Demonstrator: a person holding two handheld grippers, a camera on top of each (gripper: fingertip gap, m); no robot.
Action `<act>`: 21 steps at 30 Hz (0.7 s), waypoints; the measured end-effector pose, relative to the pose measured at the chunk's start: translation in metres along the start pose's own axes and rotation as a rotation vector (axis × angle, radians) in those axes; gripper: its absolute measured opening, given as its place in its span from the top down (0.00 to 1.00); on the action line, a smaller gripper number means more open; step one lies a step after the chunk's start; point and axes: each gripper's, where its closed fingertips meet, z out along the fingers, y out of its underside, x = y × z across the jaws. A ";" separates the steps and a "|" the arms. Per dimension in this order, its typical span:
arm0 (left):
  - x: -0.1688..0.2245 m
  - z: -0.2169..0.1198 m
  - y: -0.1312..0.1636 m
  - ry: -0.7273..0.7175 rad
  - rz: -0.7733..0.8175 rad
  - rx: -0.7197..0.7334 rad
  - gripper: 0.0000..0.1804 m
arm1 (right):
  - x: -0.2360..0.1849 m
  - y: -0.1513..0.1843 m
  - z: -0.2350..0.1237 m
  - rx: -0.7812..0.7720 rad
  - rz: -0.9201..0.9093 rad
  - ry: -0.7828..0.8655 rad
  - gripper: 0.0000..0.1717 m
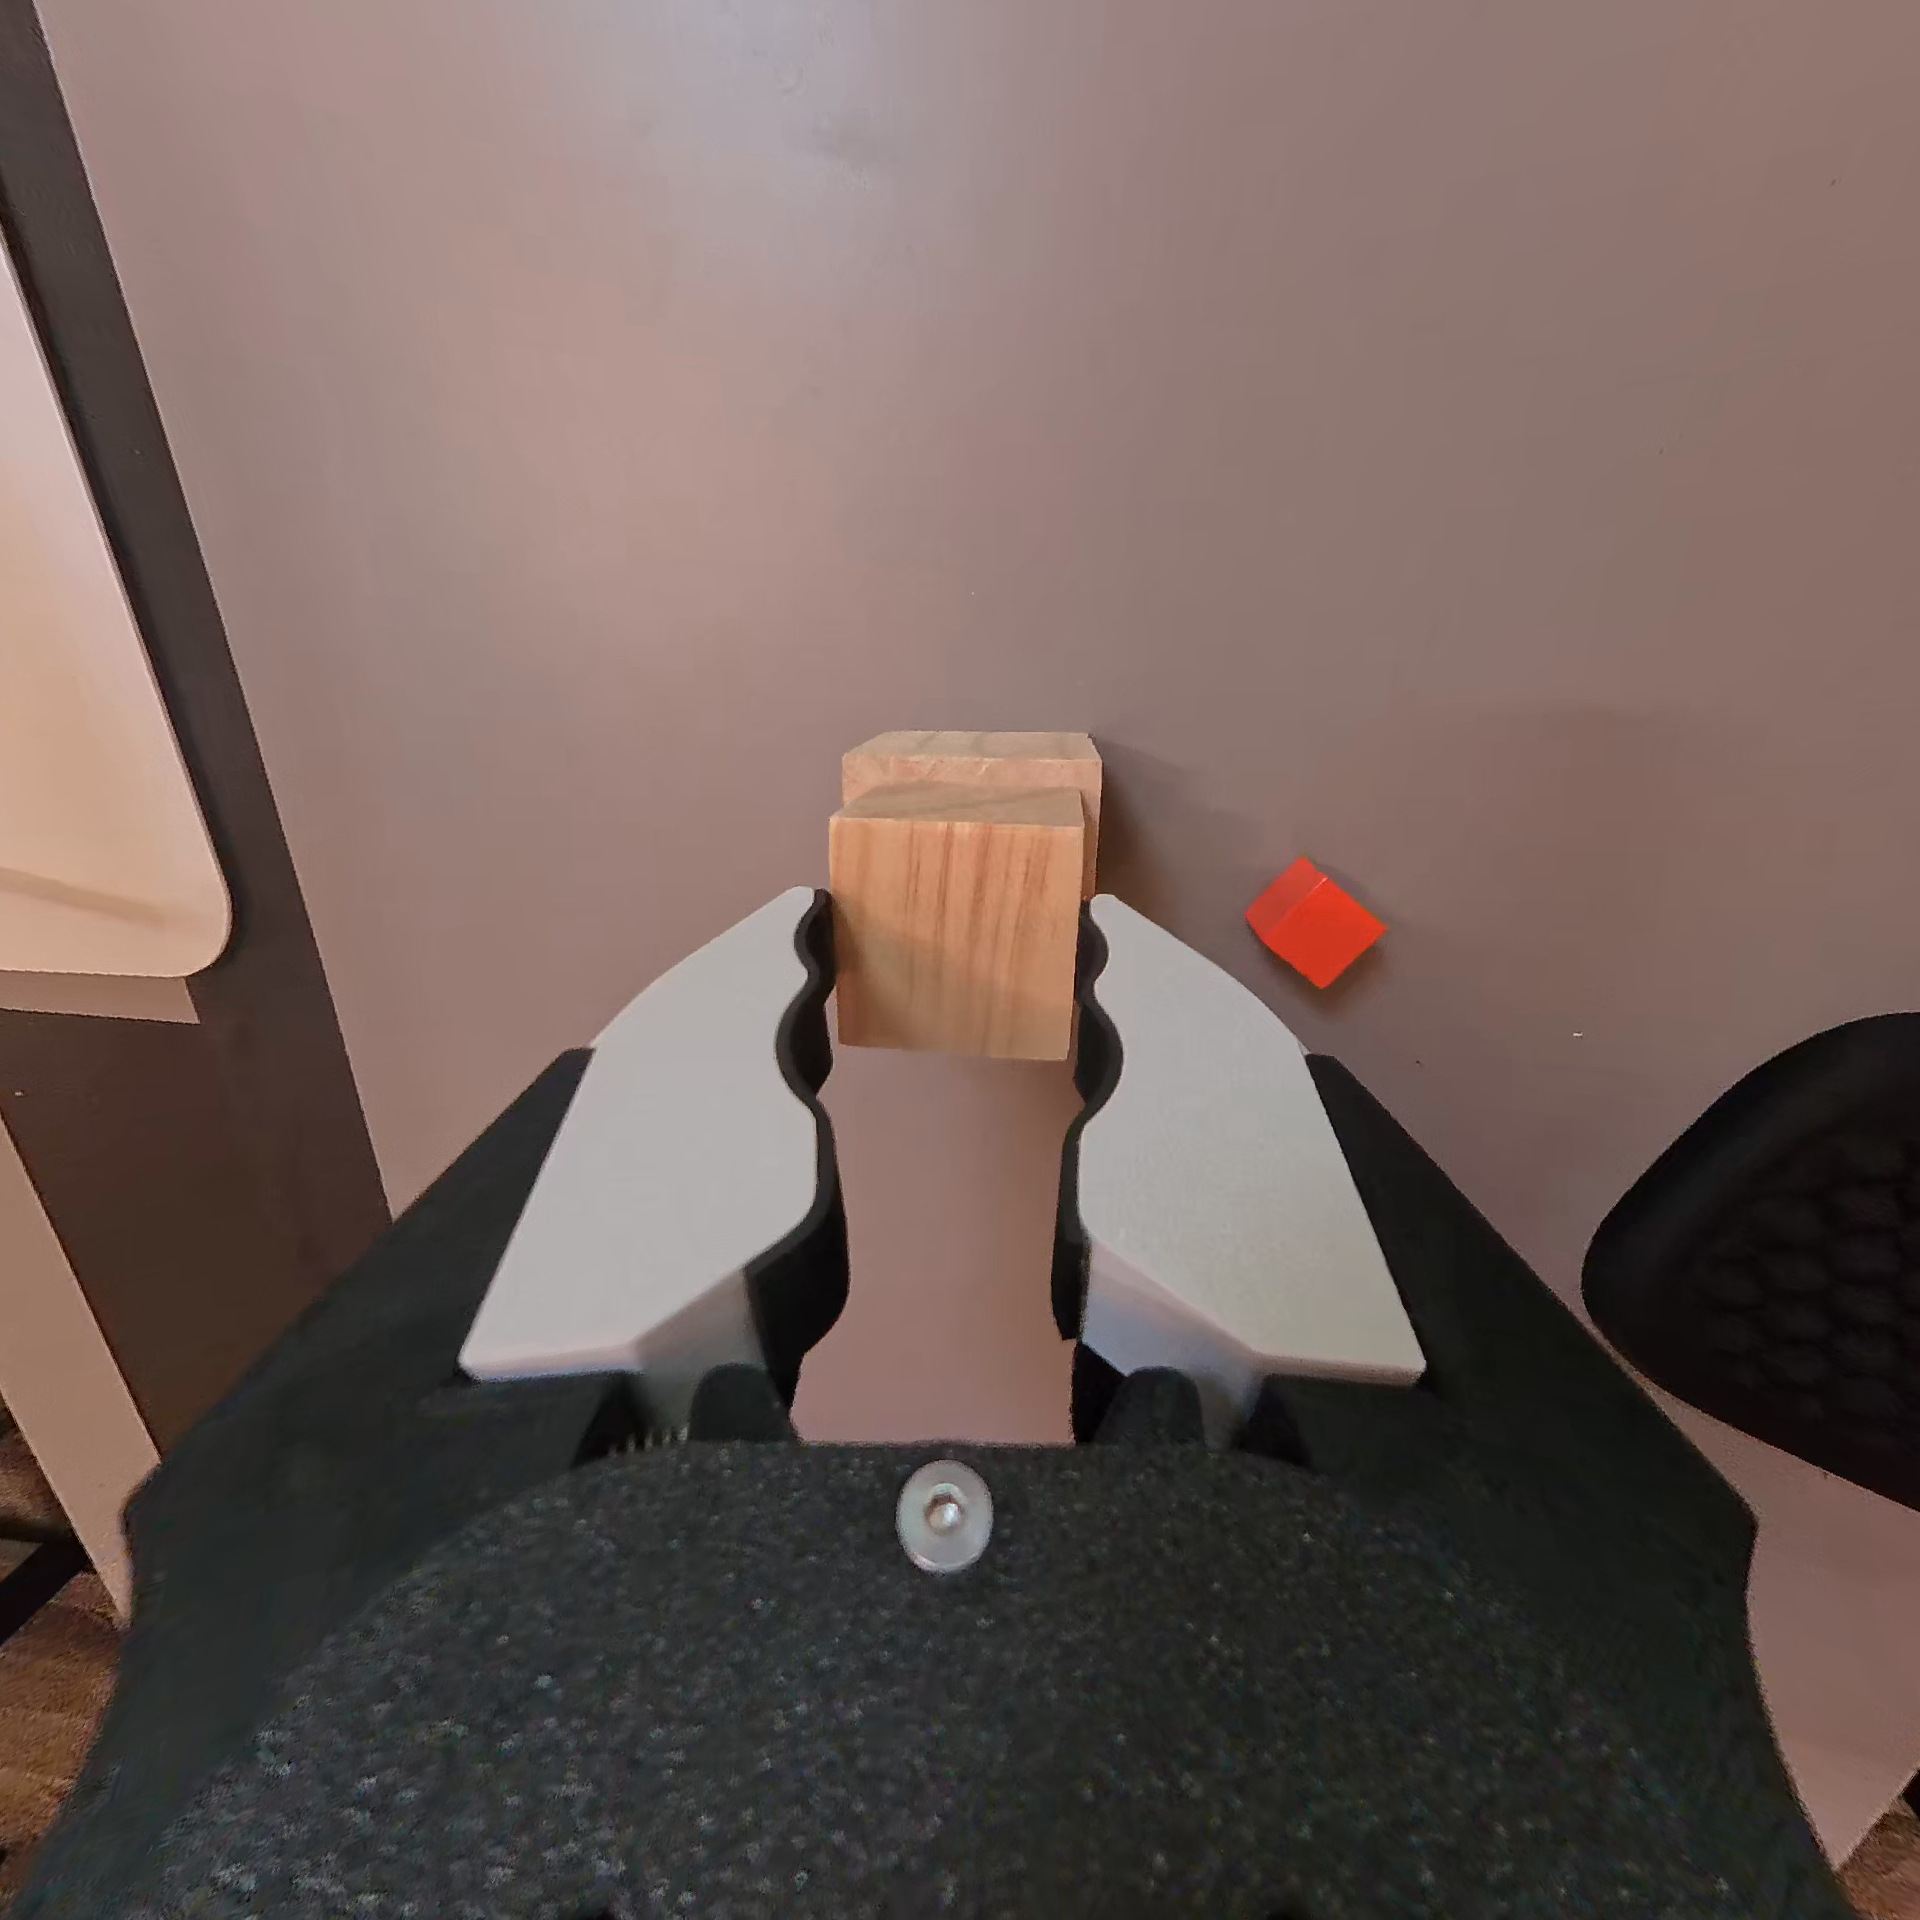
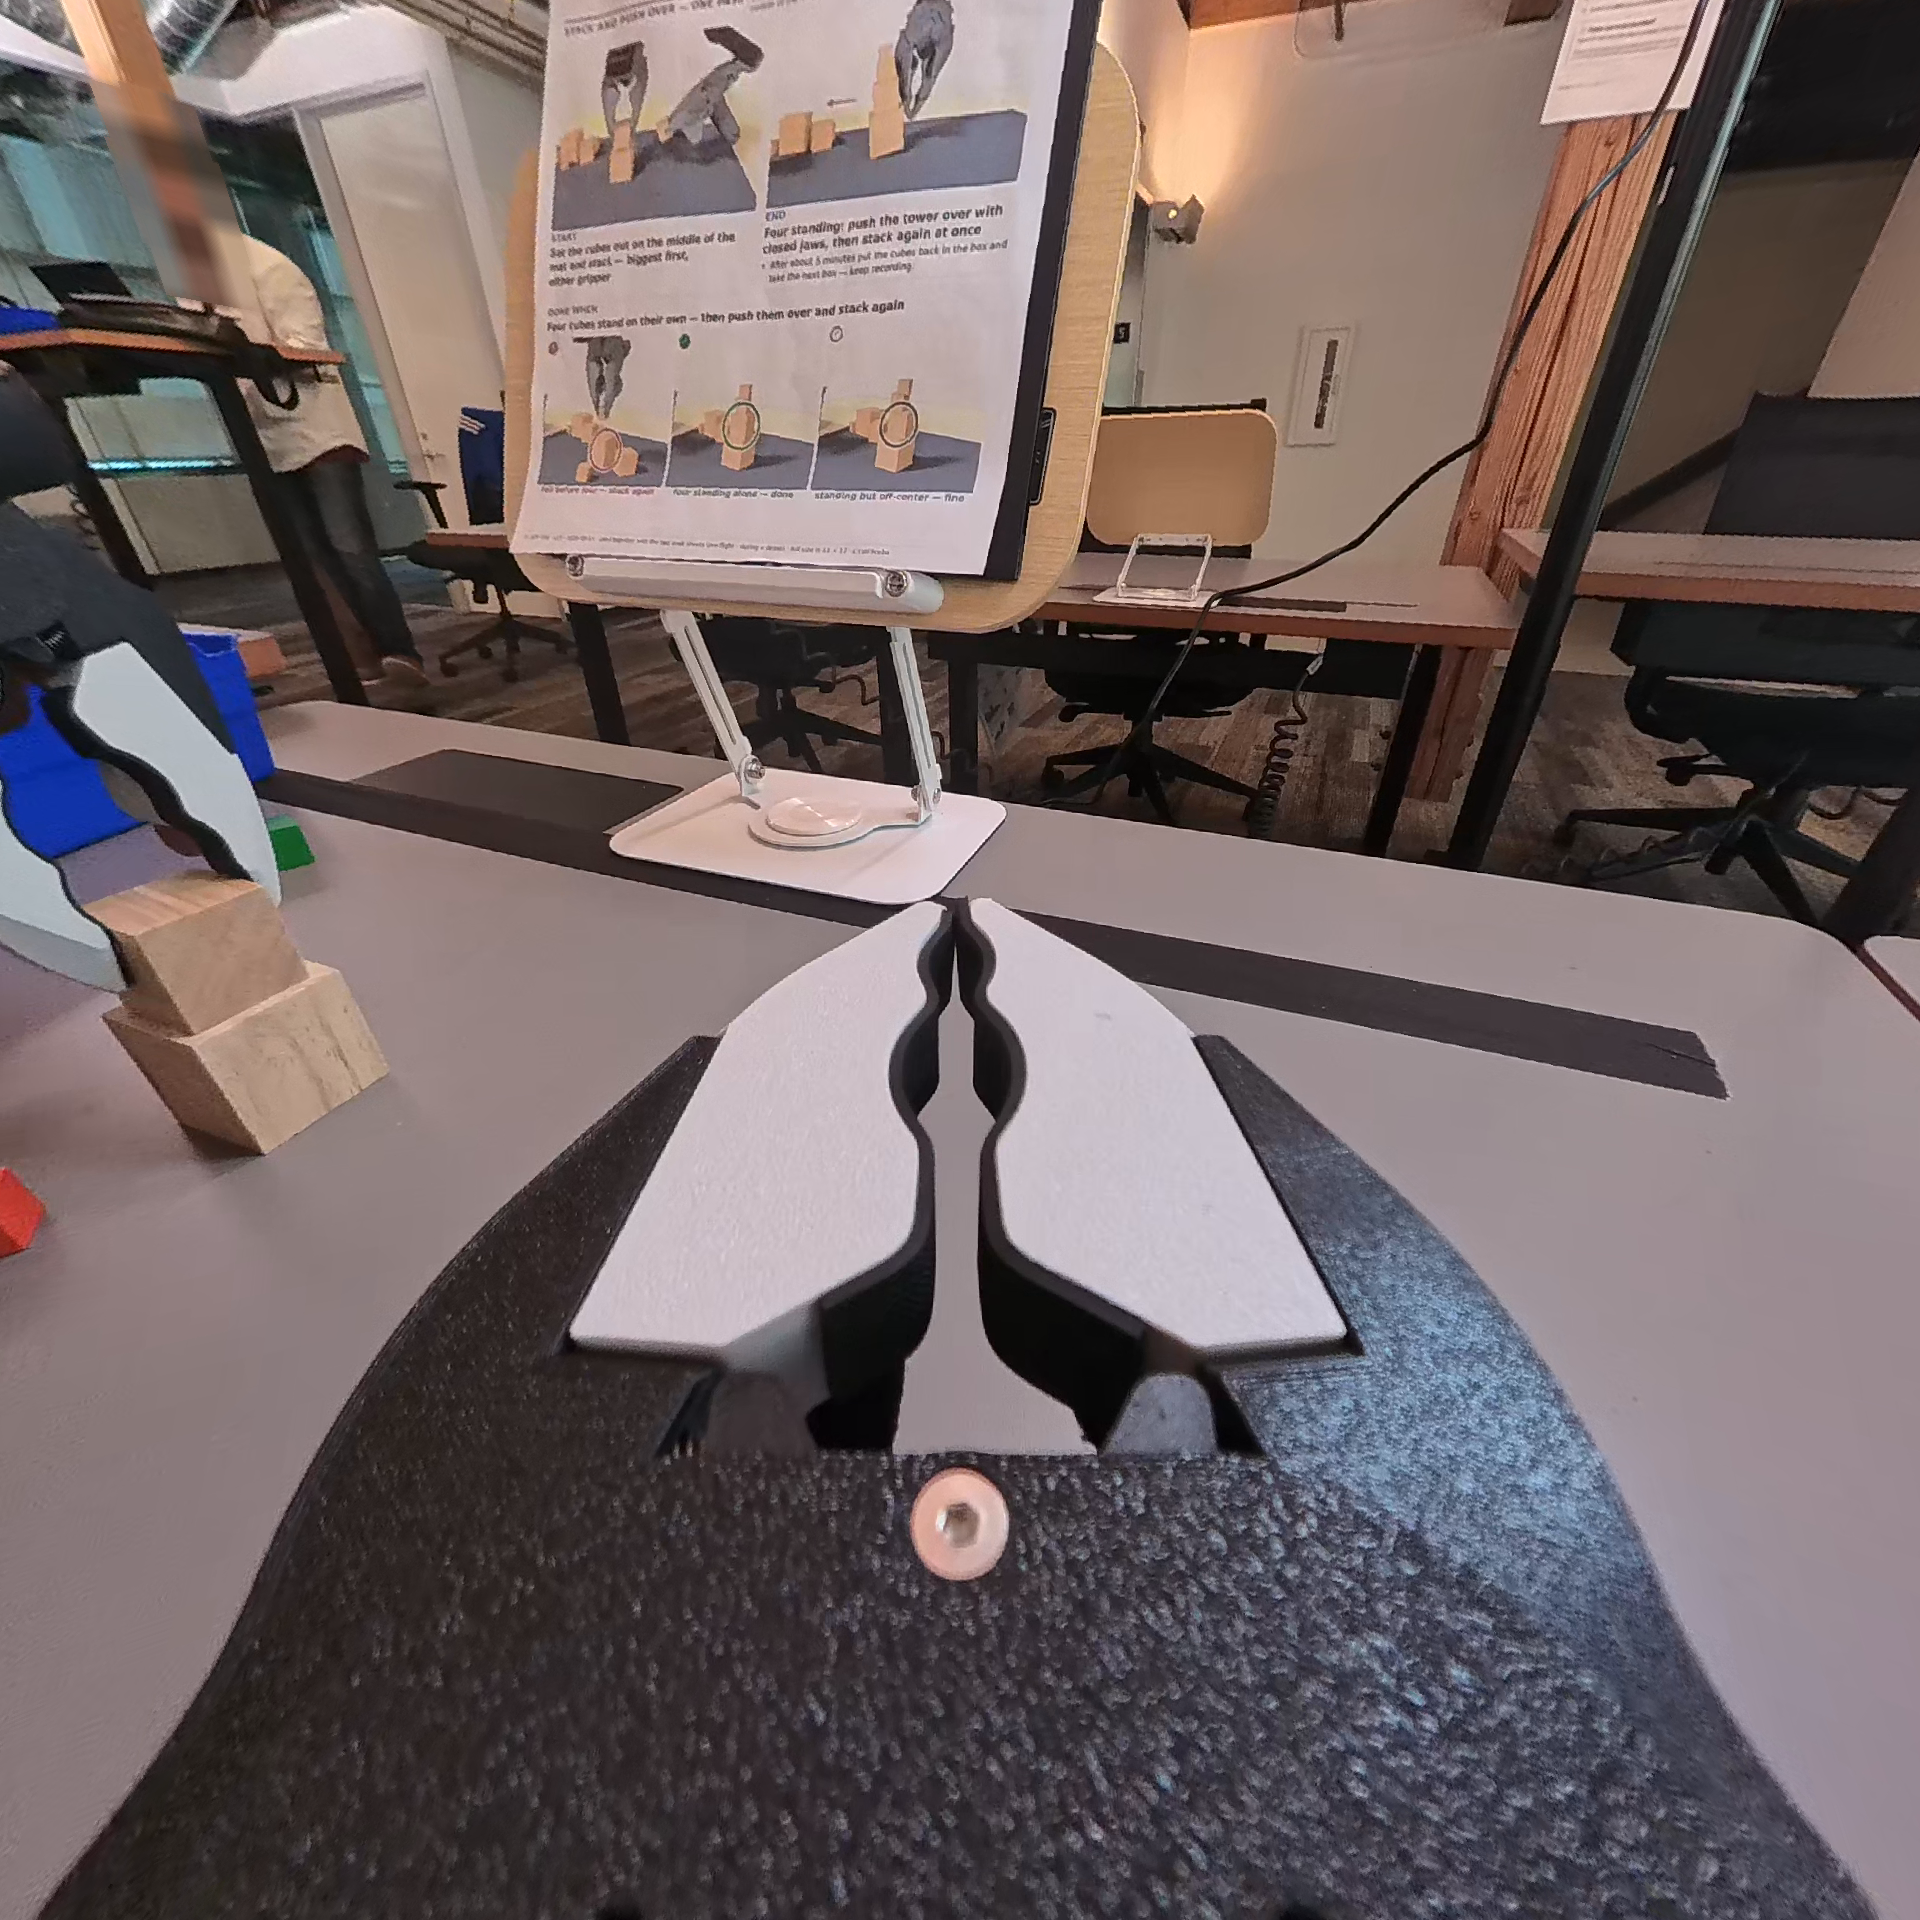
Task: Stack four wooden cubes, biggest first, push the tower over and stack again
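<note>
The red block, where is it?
In the left wrist view the red block lies on the grey table, right of the stacked wooden cubes and apart from them.

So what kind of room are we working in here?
Looks like an open office: rows of desks with black swivel chairs on carpet, and a grey table carrying a stand with an instruction sheet.

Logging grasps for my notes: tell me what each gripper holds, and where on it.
The left gripper clamps the smaller wooden cube by its two opposite side faces, above the larger wooden cube. The right gripper is shut and holds nothing.
</note>
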 end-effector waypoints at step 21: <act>-0.005 -0.040 -0.006 -0.131 -0.029 0.159 0.70 | 0.000 -0.002 -0.001 0.008 0.001 0.005 1.00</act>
